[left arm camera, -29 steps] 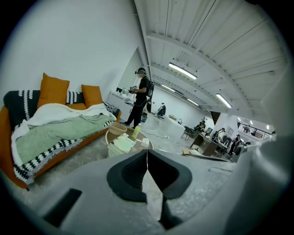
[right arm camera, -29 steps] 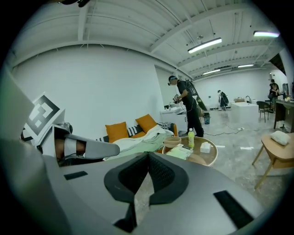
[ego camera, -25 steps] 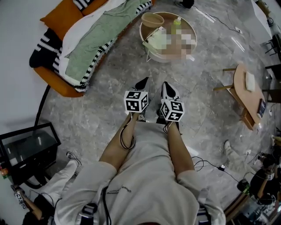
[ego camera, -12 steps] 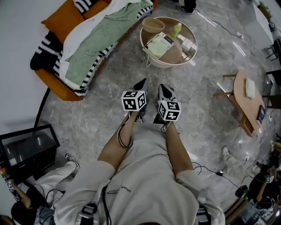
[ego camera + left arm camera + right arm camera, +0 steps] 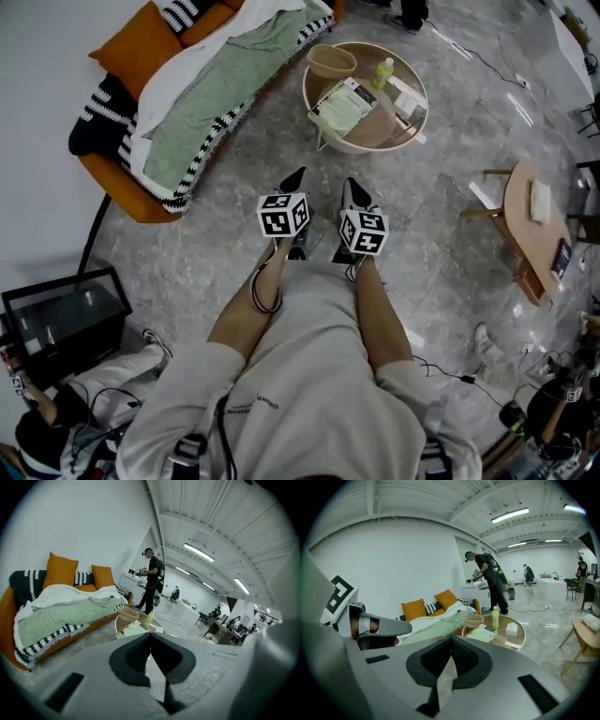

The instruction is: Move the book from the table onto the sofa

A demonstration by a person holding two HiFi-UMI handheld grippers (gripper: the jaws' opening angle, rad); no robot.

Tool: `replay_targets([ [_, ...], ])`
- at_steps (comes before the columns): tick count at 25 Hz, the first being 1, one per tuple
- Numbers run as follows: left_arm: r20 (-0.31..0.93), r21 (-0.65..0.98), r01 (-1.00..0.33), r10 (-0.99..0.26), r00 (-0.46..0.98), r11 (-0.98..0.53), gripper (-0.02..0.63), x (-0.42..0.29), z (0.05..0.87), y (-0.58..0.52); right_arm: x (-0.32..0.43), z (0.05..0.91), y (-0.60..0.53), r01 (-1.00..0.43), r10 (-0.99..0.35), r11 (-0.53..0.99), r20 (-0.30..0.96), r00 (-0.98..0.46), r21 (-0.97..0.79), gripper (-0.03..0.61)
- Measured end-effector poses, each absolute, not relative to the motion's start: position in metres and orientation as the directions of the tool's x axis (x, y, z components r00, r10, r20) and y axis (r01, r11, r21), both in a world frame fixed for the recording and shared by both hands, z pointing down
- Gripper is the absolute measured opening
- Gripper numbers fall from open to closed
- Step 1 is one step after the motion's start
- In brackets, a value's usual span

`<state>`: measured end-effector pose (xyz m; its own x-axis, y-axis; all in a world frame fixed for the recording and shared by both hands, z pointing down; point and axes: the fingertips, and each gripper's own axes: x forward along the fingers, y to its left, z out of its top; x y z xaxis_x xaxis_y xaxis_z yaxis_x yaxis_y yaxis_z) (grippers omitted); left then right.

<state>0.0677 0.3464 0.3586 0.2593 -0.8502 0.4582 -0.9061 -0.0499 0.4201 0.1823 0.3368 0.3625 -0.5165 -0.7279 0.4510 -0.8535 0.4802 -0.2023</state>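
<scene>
Holding both arms out ahead of the chest, the person stands on a grey marbled floor with the two tools side by side and apart. The left tongs are closed tip to tip with nothing between them, and their own view shows the dark pads meeting in a thin line. The right tongs are likewise pressed together and empty. Each carries a marker cube behind its tips, and both point across the floor toward the furniture ahead.

Beyond a bare stretch of floor stands a round tabletop with a raised pale rim. The book lies flat on its near-left part, pale green cover up, well apart from both tongs; the right gripper view shows it just in front of a tan bowl. A yellow-green bottle stands upright behind the book, and a small white box sits to the right of it.

Left of the tabletop, just beside it, runs the orange sofa, draped with a green blanket edged in black and white, with an orange cushion at its far end. The book is not on it.

Farther off, a person in black stands beyond the tabletop.
</scene>
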Motion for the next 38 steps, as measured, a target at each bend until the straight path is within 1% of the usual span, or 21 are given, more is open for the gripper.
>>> replay_targets([
  [3, 0.444, 0.403, -0.914, -0.861, 0.247, -0.054, 0.011, 0.067, 0.357, 0.326, 0.179, 0.360, 0.316, -0.848, -0.733, 0.499, 0.435, -0.523, -0.179, 0.007],
  [7, 0.414, 0.398, -0.917, -0.889, 0.195, -0.016, 0.009, 0.055, 0.351, 0.297, 0.179, 0.362, 0.283, -0.852, -0.737, 0.486, 0.432, -0.520, -0.195, 0.006],
  [10, 0.437, 0.370, -0.929, -0.881, 0.181, -0.008, 0.011, 0.057, 0.356, 0.283, 0.184, 0.362, 0.256, -0.855, -0.739, 0.471, 0.432, -0.517, -0.217, 0.006],
  [13, 0.469, 0.340, -0.940, -0.865, 0.177, -0.009, 0.011, 0.063, 0.360, 0.267, 0.183, 0.357, 0.229, -0.842, -0.729, 0.491, 0.424, -0.538, -0.224, 0.006],
  [18, 0.486, 0.245, -0.969, -0.870, 0.083, 0.044, 0.010, 0.056, 0.357, 0.231, 0.168, 0.355, 0.190, -0.797, -0.681, 0.561, 0.423, -0.598, -0.222, 0.007],
  [21, 0.481, 0.263, -0.964, -0.872, 0.089, 0.046, 0.011, 0.059, 0.354, 0.216, 0.163, 0.357, 0.171, -0.778, -0.657, 0.582, 0.427, -0.621, -0.237, 0.006],
  [24, 0.496, 0.244, -0.968, -0.865, 0.076, 0.055, 0.010, 0.061, 0.355, 0.204, 0.159, 0.356, 0.149, -0.758, -0.635, 0.600, 0.425, -0.645, -0.255, 0.006],
  [31, 0.531, 0.235, -0.959, -0.847, -0.010, 0.159, 0.011, 0.061, 0.367, 0.180, 0.150, 0.361, 0.103, -0.687, -0.560, 0.680, 0.423, -0.712, -0.256, 0.007],
  [38, 0.556, 0.242, -0.936, -0.828, -0.081, 0.254, 0.011, 0.070, 0.377, 0.165, 0.154, 0.380, 0.080, -0.636, -0.479, 0.723, 0.467, -0.743, -0.269, 0.007],
])
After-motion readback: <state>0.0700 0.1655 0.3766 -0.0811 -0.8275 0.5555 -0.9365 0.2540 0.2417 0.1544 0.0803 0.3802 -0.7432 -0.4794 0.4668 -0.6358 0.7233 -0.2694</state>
